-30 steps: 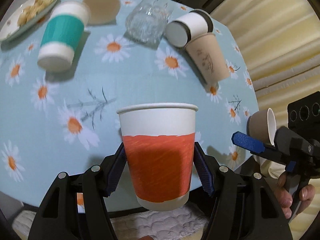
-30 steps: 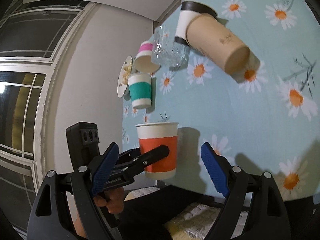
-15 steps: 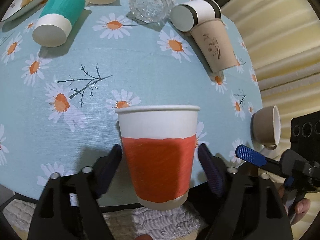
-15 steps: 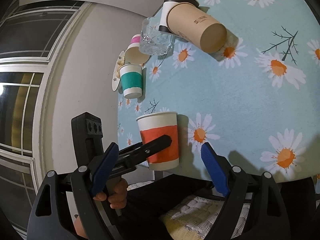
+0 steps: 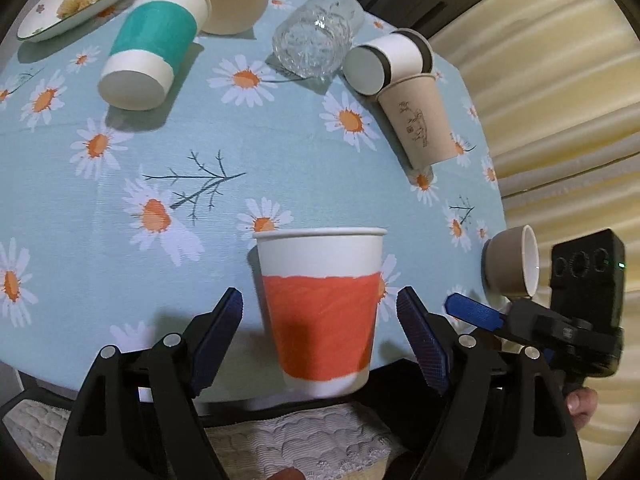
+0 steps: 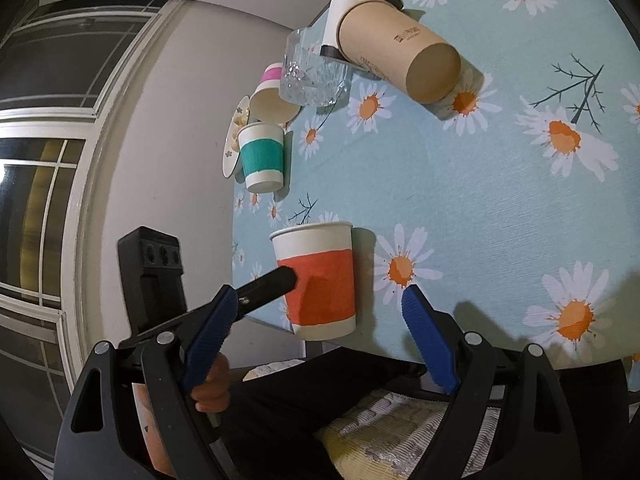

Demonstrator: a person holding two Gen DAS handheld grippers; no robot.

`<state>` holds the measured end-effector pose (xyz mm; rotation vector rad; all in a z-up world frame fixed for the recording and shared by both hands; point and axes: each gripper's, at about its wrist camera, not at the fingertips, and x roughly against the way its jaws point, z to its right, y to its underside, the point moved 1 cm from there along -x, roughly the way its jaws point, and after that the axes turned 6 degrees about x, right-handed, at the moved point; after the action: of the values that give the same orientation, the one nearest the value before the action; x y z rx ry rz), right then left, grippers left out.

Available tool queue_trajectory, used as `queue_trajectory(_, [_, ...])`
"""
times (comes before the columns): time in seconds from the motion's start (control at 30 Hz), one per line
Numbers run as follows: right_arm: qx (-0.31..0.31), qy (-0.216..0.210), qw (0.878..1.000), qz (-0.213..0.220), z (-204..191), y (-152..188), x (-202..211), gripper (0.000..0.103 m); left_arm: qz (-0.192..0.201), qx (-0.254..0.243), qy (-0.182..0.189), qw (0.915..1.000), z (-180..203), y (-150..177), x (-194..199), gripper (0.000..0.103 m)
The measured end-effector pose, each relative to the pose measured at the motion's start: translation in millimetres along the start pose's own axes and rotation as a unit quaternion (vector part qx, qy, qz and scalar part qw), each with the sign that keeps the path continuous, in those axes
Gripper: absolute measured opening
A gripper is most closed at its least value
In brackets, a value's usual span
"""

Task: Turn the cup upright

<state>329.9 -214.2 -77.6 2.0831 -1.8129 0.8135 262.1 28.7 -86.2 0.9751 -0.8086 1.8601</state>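
One upright orange cup (image 5: 320,312) between parted left fingers (image 5: 218,332), right fingers (image 6: 428,344) parted — five cups lying, one glass (image 5: 316,40).

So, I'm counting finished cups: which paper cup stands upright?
Only the orange-banded cup, between the left gripper's open fingers; the teal cup and brown cup lie sideways.

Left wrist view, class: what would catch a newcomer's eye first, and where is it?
The orange cup stands upright at the table's near edge, between the open fingers of the left claw. Behind it, on the daisy tablecloth, a green cup, a glass and a brown cup lie tipped over.
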Motion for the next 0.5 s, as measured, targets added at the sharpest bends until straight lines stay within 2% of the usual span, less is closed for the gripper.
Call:
queue_trajectory(0.23, [0.038,0.036,0.998,-0.030,-13.1,-2.7,-27.9,0.084,0.023,0.001,0.037,0.9991,-20.4,21.2,25.6,0.077])
queue_trajectory(0.37, [0.060,0.062,0.995,-0.046,-20.8,-6.5,-49.0,0.084,0.027,0.018,0.062,0.9975,-40.6,37.3,33.1,0.077])
queue_trajectory(0.5, [0.062,0.066,0.994,-0.064,-23.1,-7.7,-68.3,0.084,0.029,0.040,0.083,0.9954,-62.6,53.3,36.7,0.077])
